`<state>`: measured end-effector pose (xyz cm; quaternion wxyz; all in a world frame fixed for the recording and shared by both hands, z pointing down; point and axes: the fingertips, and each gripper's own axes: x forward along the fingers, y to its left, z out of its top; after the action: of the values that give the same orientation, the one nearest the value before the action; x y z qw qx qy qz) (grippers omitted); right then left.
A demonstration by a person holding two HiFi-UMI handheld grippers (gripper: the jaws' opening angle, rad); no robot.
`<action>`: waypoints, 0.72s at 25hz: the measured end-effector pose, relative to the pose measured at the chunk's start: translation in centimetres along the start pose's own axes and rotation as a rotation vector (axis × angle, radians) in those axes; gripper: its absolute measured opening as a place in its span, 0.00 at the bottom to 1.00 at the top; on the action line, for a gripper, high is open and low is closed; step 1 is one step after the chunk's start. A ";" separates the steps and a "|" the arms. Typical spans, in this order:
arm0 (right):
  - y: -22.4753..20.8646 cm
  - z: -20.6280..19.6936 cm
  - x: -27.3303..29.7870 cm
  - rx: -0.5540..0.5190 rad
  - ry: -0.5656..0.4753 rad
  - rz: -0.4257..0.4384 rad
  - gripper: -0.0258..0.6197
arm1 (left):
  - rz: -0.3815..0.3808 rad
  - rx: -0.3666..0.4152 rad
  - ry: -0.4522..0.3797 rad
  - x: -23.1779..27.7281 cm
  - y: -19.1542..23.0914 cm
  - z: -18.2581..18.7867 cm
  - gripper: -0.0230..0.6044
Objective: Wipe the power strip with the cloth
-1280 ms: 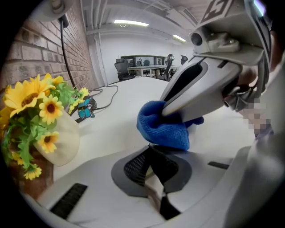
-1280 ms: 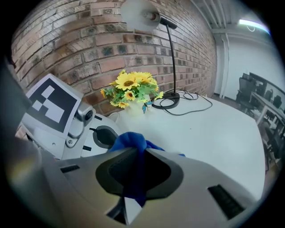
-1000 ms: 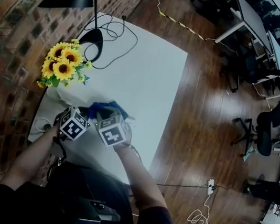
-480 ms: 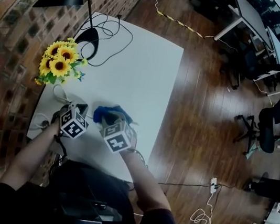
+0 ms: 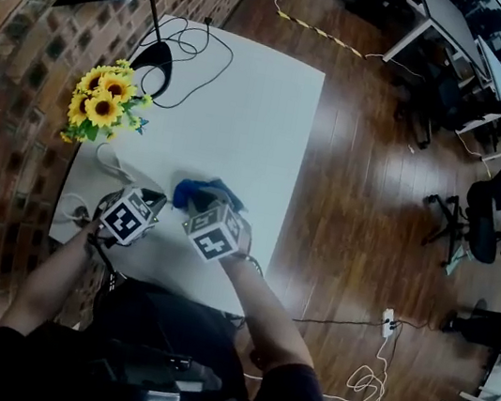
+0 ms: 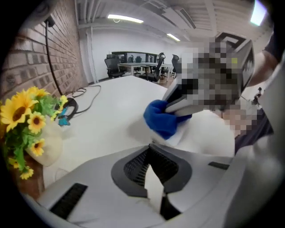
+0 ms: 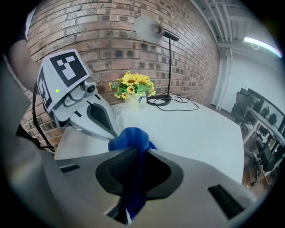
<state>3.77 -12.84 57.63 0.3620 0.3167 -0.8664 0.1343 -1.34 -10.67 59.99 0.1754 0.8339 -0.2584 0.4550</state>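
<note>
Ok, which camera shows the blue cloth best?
The right gripper view: the cloth sits close up, clamped in the right gripper's jaws. The left gripper view shows it bunched from the side; the head view, only a small blue patch.

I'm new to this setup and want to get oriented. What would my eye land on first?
Probably the bright blue cloth, bunched and clamped in the right gripper over the near part of the white table. Next, the bunch of yellow sunflowers at the table's left edge, against the red brick wall.
</note>
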 end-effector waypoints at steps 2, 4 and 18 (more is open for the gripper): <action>0.0 -0.1 -0.1 -0.006 -0.004 -0.007 0.13 | -0.033 -0.016 0.009 0.6 -1.3 0.3 0.07; 0.1 0.0 -0.2 -0.027 -0.007 -0.011 0.13 | -0.014 -0.035 0.008 0.9 -1.2 0.2 0.07; -3.0 -4.4 -4.8 -0.102 -0.041 -0.194 0.13 | 0.111 -0.059 0.035 1.0 0.7 -0.9 0.07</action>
<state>10.68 -10.92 57.35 0.3712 0.3828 -0.8446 0.0478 -1.91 -11.00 61.32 0.1790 0.8046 -0.3147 0.4708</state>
